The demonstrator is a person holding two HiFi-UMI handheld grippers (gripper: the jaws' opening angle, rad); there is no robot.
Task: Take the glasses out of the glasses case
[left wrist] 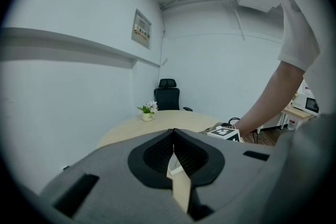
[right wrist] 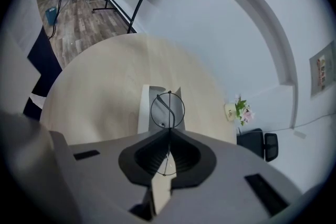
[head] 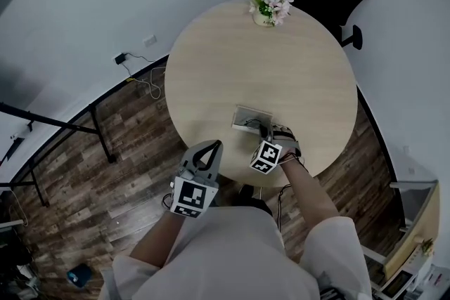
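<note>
The right gripper is clamped on the glasses, which stick out at 12 o'clock, over the glasses case. The left gripper, closed and empty, waits at 8 o'clock from the case.

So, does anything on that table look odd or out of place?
Nothing looks spilled or damaged. The only unusual sight is the round wire glasses, pinched by their thin frame in the shut right gripper and hanging over the open glasses case on the round table.
</note>
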